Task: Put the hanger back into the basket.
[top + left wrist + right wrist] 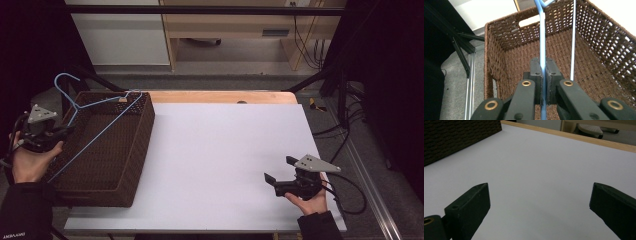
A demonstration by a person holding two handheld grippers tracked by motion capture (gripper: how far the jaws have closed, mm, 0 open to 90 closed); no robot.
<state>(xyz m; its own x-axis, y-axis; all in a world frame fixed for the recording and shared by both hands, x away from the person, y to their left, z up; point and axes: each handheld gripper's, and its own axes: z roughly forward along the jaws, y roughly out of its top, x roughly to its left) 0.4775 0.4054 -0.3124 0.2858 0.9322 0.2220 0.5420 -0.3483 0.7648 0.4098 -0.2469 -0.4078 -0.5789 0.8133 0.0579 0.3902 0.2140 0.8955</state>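
Observation:
A light blue wire hanger (95, 117) lies tilted across the brown wicker basket (127, 155) at the table's left, its hook rising past the basket's far left corner. My left gripper (67, 131) is at the basket's left rim, shut on one wire of the hanger (543, 50). In the left gripper view the jaws pinch that wire over the basket's woven floor (524, 62). My right gripper (280, 170) rests low over the white table (220, 150) near the front right, open, with nothing between its fingers (469, 210).
A wooden strip (220, 96) borders the table's far edge. The basket's dark side wall (456, 137) stands to the far left in the right gripper view. Black cables (350, 190) trail off the table's right edge. A cabinet (120, 35) and a wooden shelf stand beyond the table.

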